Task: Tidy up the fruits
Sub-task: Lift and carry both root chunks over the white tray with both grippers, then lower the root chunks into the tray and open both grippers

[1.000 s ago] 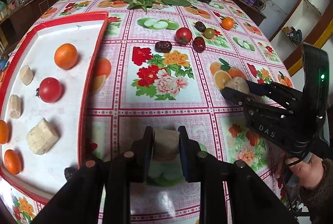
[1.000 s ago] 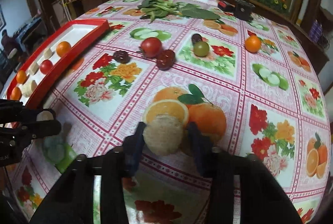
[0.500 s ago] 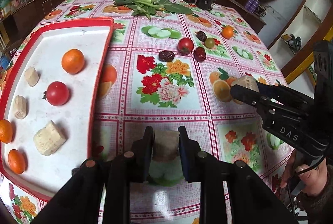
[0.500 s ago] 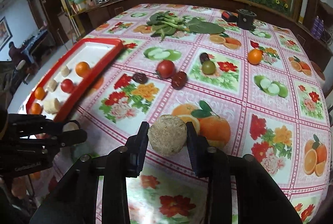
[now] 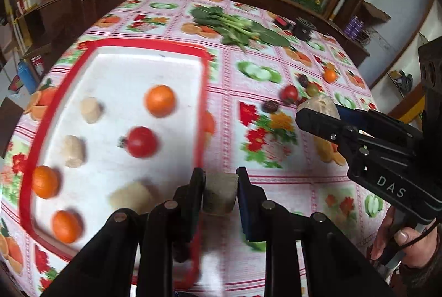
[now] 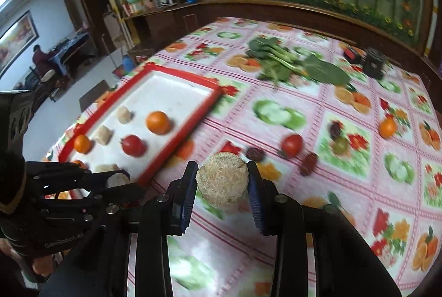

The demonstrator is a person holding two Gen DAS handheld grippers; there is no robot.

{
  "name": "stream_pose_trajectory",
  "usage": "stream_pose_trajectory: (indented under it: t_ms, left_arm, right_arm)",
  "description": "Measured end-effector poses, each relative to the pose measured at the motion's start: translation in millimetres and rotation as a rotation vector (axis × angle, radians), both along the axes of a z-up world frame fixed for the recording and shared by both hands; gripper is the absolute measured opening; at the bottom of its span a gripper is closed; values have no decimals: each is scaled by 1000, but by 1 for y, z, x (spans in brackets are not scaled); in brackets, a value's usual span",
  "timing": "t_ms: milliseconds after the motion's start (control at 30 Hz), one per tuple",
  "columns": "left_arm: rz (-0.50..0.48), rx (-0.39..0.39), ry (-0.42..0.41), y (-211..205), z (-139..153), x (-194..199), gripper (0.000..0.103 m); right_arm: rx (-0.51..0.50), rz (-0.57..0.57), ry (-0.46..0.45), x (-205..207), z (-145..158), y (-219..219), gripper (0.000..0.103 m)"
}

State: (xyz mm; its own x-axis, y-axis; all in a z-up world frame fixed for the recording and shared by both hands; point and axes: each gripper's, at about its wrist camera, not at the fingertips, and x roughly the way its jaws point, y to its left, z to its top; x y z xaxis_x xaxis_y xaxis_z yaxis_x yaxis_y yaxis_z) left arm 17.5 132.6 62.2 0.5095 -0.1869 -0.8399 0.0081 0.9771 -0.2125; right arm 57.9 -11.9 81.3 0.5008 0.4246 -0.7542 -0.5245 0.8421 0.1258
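Note:
My left gripper is shut on a small tan chunk, held above the near right rim of the red tray. My right gripper is shut on a round tan chunk, lifted over the flowered cloth to the right of the tray. That gripper also shows at the right of the left wrist view, its tan chunk at the tip. On the tray lie oranges, a tomato and several tan chunks. Loose on the cloth are a tomato, dates, a green fruit and an orange.
Leafy greens and a small black box lie at the far side of the table. A wooden ledge and a shelf with bottles stand behind. A hand holds the right gripper's handle. A person sits far off at the left.
Both grippers have risen and shifted left toward the tray, each keeping its tan chunk. The tray now sits nearer the middle of both views.

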Motion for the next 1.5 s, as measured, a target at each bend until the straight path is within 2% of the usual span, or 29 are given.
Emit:
stream_pose_trajectory:
  t_ms: [333, 600, 833, 967, 1033, 1167, 1333, 1500]
  left_arm:
    - [135, 33, -3, 72, 4, 14, 27]
    - [224, 59, 13, 120, -5, 24, 27]
    - [258, 52, 52, 143, -22, 31, 27]
    - [251, 56, 43, 144, -24, 34, 27]
    - [246, 59, 43, 142, -26, 38, 27]
    - [230, 66, 53, 135, -28, 42, 27]
    - [235, 61, 76, 131, -34, 42, 30]
    - [247, 81, 78, 128, -32, 38, 36]
  right_arm:
    - [19, 103, 16, 21, -1, 70, 34]
    - [28, 192, 21, 28, -6, 127, 34]
    - [-1, 246, 58, 30, -27, 157, 34]
    - [-18, 256, 80, 32, -37, 164, 34]
    - [-32, 258, 90, 32, -40, 165, 39]
    - [-49, 247, 99, 33, -45, 162, 41]
    - [-60, 223, 91, 35, -44, 154, 48]
    - [-75, 193, 80, 34, -42, 147, 63]
